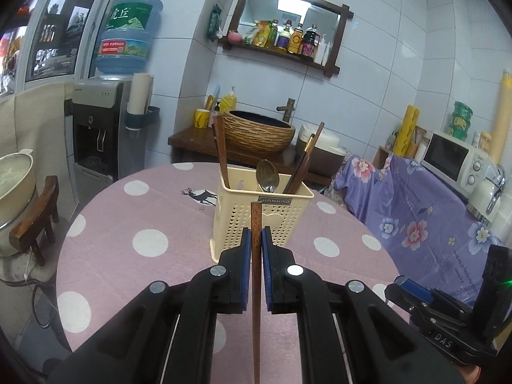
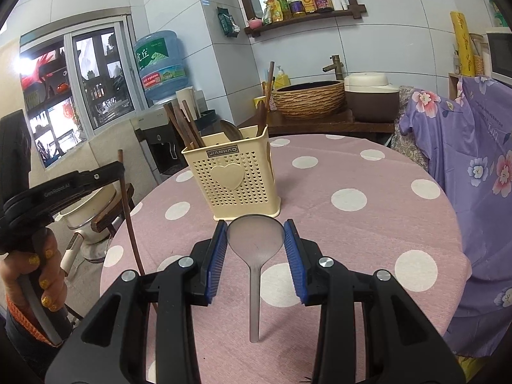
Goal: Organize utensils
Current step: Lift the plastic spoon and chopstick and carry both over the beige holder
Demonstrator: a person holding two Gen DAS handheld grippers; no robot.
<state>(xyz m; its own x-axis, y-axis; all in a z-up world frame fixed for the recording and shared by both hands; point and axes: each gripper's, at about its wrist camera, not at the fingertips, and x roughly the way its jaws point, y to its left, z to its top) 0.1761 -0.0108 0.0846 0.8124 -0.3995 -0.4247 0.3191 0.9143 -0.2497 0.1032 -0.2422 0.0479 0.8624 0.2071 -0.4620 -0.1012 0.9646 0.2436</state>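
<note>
A cream perforated utensil holder (image 1: 260,220) (image 2: 235,180) stands on the round pink polka-dot table (image 1: 134,224) (image 2: 368,240). It holds brown chopsticks (image 1: 220,150) and a metal spoon (image 1: 268,176). My left gripper (image 1: 256,236) is shut on one brown chopstick (image 1: 256,272), held upright just in front of the holder; the chopstick also shows in the right wrist view (image 2: 128,204). My right gripper (image 2: 255,233) grips the bowl of a translucent grey spoon (image 2: 255,243) between its blue pads, close to the holder's base.
A purple floral cloth (image 1: 416,211) (image 2: 480,160) covers furniture at the table's right. A wooden stool (image 1: 35,220) and a white pot (image 1: 12,188) stand at the left. A water dispenser (image 1: 99,128) and a woven basin (image 1: 259,131) are behind.
</note>
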